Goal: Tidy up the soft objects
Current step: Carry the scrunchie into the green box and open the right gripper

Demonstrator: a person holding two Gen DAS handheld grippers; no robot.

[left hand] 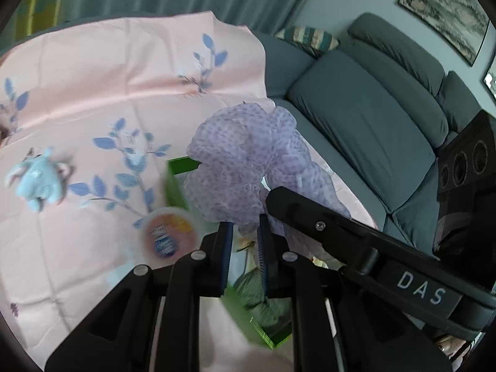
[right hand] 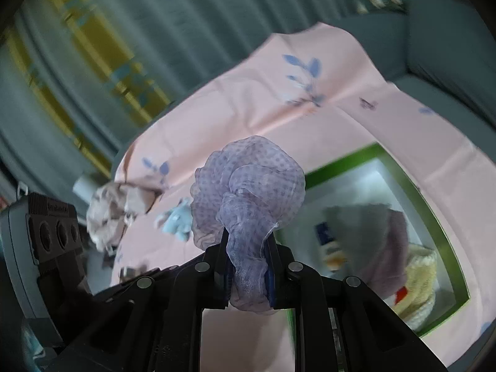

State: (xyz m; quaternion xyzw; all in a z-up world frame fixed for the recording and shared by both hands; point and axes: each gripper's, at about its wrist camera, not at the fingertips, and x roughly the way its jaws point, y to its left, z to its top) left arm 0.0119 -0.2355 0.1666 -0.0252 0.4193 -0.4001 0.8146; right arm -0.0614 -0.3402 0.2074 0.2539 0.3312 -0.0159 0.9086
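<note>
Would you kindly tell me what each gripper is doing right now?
Left gripper: shut on the purple mesh fabric.
Right gripper: shut on the same purple mesh fabric.

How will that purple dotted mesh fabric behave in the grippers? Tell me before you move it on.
The purple mesh fabric probably stays floppy: it bunches into ruffles above the right gripper and sags below its fingers. It looks sheer, so likely very light. Both the right gripper and the left gripper pinch it; the thin weave might snag or slip.
</note>
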